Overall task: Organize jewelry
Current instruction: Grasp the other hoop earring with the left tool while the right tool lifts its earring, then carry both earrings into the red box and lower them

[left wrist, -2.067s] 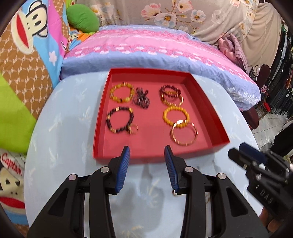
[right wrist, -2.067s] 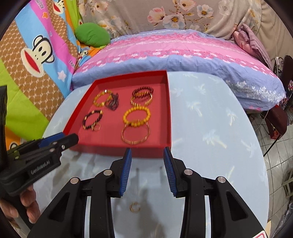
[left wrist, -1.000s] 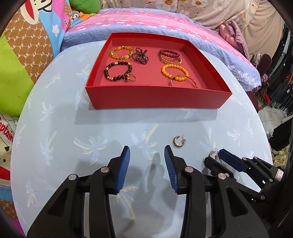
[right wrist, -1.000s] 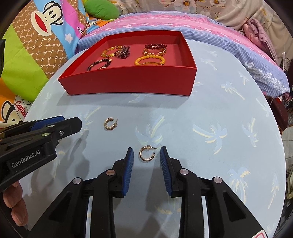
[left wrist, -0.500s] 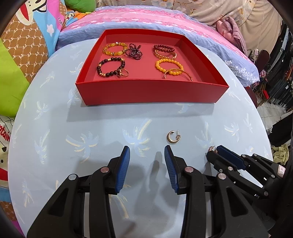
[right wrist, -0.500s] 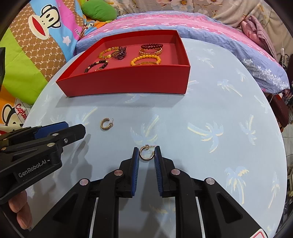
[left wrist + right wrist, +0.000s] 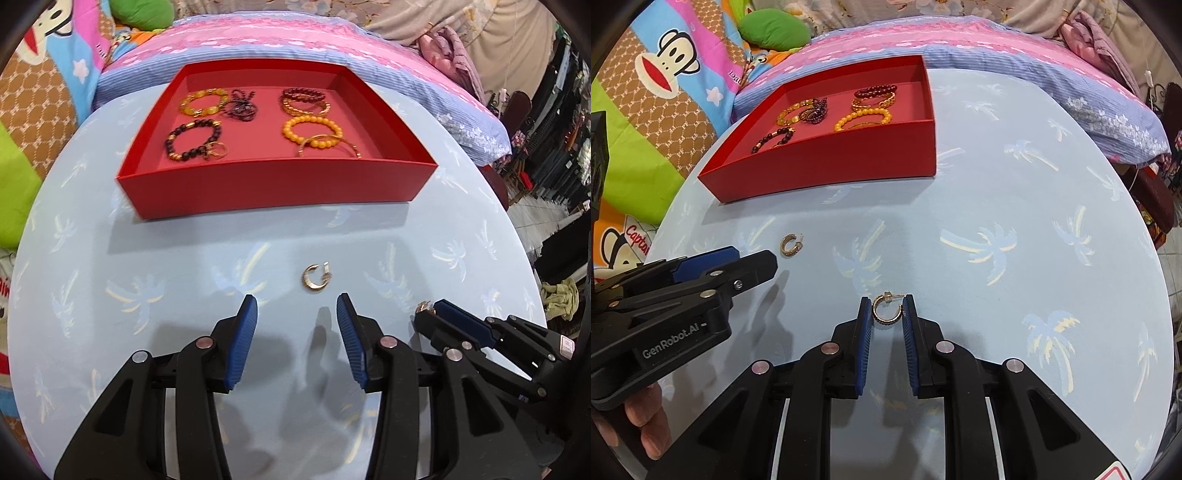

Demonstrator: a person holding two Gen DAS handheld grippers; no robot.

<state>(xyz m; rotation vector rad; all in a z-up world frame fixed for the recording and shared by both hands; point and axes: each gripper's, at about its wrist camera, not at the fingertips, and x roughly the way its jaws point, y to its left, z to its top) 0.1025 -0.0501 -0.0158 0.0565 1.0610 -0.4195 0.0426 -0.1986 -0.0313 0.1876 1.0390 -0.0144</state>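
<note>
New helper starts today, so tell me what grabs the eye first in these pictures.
A red tray of beaded bracelets sits at the far side of the pale blue table. Nearer, the right tool pinches a gold hoop earring, while a second earring lies loose ahead of the open left tool.

A matt red cardboard tray [image 7: 273, 184] sits on a smooth pale-blue palm-print tablecloth [image 7: 1015, 206], the hoop earring [image 7: 316, 277] looks like shiny gold metal, and the left gripper [image 7: 295, 325] is black plastic with ribbed blue pads [image 7: 242, 339].
</note>
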